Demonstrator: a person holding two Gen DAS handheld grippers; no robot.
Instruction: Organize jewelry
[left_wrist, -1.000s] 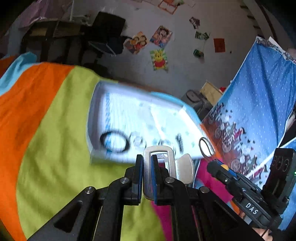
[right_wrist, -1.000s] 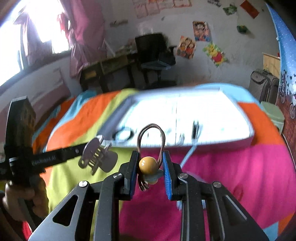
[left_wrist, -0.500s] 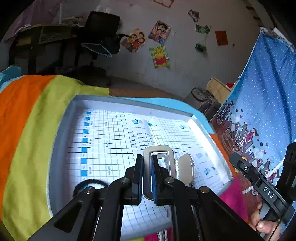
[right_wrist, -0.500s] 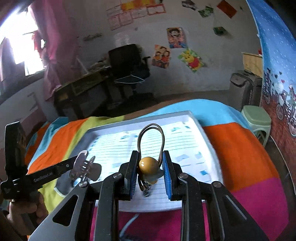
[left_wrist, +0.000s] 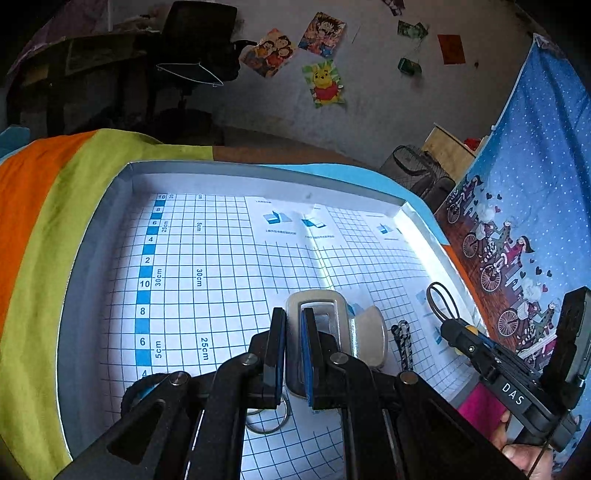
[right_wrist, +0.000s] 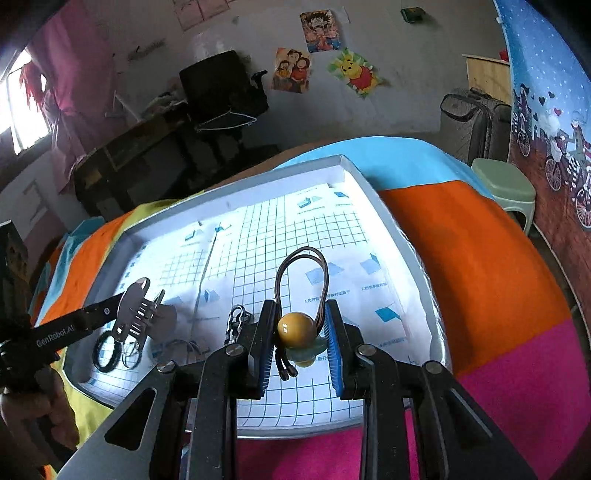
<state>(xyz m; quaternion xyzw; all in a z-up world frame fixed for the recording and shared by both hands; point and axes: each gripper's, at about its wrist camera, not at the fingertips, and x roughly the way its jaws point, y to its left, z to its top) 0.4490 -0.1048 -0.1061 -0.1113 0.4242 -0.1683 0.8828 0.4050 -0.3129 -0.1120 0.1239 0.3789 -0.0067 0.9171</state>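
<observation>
Mid-task: left gripper (left_wrist: 293, 349) fingers clamp a silver hair clip (left_wrist: 325, 332), right gripper (right_wrist: 301, 345) fingers clamp a beaded hair tie (right_wrist: 297, 326), both above the tray (right_wrist: 384, 206); a braided cord (right_wrist: 233, 325) and dark ring (right_wrist: 107, 350) already lie below them

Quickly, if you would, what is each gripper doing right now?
Left gripper: closed on a silver hair clip.
Right gripper: closed on a beaded hair tie.

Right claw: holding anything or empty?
Holding. Right claw is shut on the brown elastic hair tie with yellow bead, above the white grid-lined tray.
</observation>
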